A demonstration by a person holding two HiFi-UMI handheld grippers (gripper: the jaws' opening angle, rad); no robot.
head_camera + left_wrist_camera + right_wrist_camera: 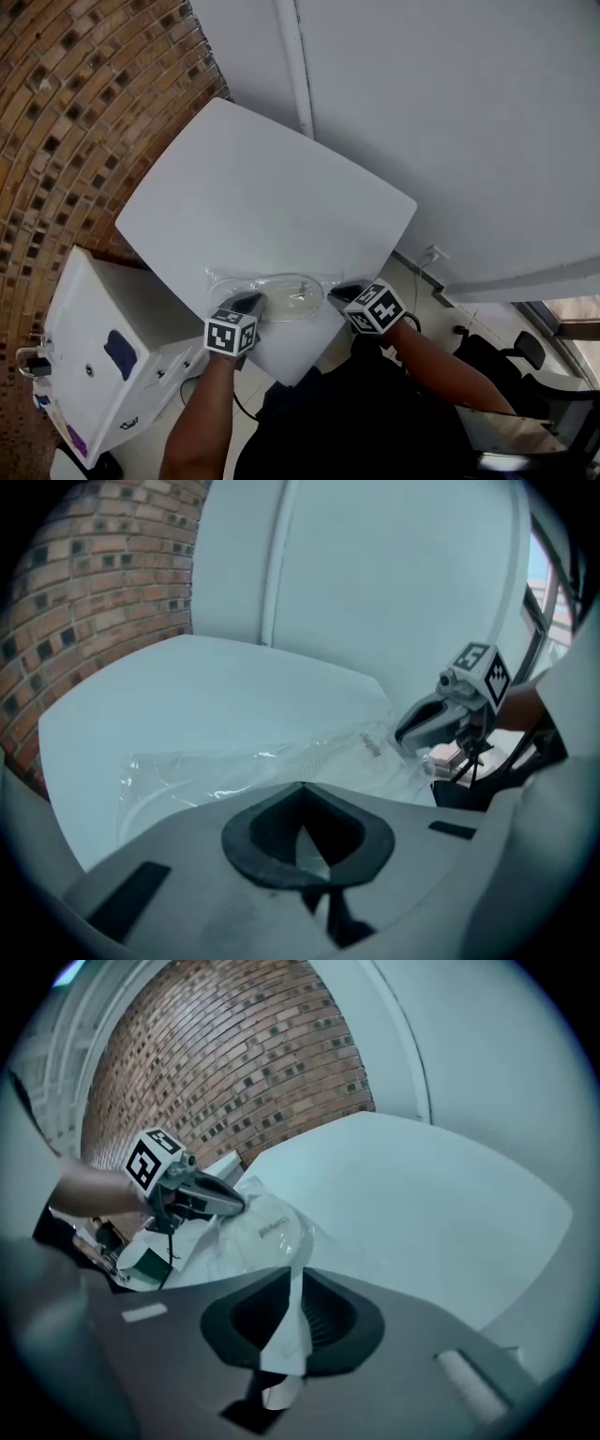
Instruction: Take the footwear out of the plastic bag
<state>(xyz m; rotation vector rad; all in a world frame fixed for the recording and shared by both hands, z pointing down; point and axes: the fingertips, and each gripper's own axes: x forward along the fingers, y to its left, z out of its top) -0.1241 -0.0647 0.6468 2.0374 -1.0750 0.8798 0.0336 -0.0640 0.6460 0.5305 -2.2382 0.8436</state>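
Note:
A clear plastic bag [274, 296] lies at the near edge of the white table [262, 187]. Flat white footwear [267, 1232] shows through the plastic. My left gripper [251, 302] is shut on the bag's left end, and a sliver of plastic shows between its jaws [305, 841]. My right gripper [337, 292] is at the bag's right end. A strip of the plastic runs up between its nearly closed jaws [291, 1321], pinched. Each gripper shows in the other's view: the right gripper [412, 728] and the left gripper [225, 1202] sit at opposite ends of the bag [262, 766].
A white cabinet [103, 366] stands left of the table, below a brick wall [66, 112]. Behind the table is a white wall [450, 112]. An office chair [525, 352] and a wall socket with a cable [433, 255] are at the right.

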